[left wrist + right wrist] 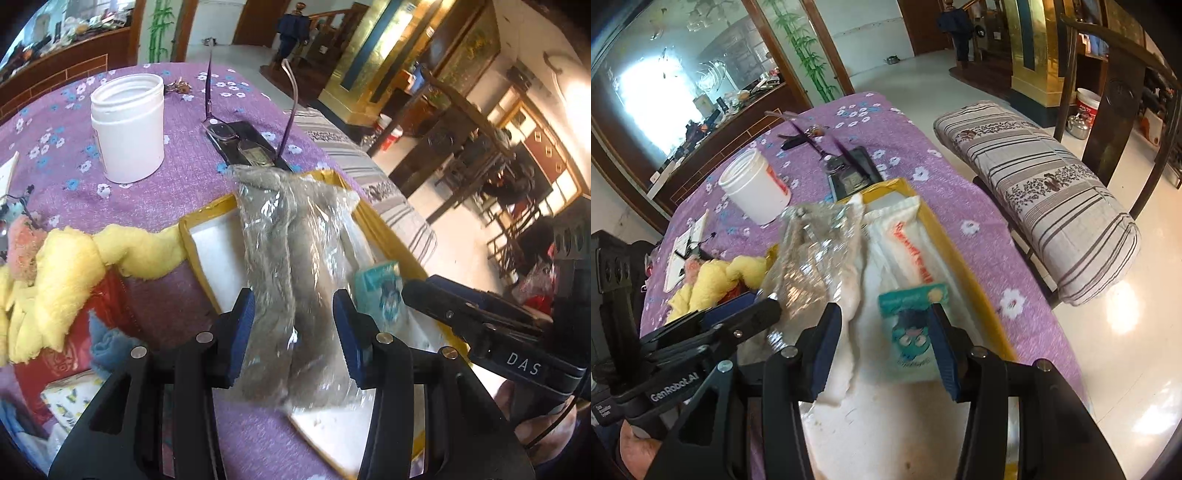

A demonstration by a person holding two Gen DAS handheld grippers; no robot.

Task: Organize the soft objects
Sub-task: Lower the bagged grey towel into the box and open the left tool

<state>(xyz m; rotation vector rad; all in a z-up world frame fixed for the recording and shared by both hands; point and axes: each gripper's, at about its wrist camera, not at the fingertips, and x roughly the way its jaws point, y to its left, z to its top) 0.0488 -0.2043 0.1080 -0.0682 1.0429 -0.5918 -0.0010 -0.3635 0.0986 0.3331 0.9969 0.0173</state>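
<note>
A grey plush item in a clear plastic bag [295,280] lies across the yellow-rimmed box [384,236], between the fingers of my left gripper [299,328], which look closed on it. The bag also shows in the right wrist view [816,254]. My right gripper [886,343] is open over the box [945,236], with a small teal tissue pack [916,332] between its fingers and a white packet with red print [905,243] beyond. A yellow fluffy cloth [62,280] lies left of the box.
On the purple flowered tablecloth [184,192] stand a white jar [129,125], glasses on a black phone [243,144] and keys. A red packet [55,354] and blue cloth lie at the left. A striped cushion [1045,192] sits on a chair right of the table.
</note>
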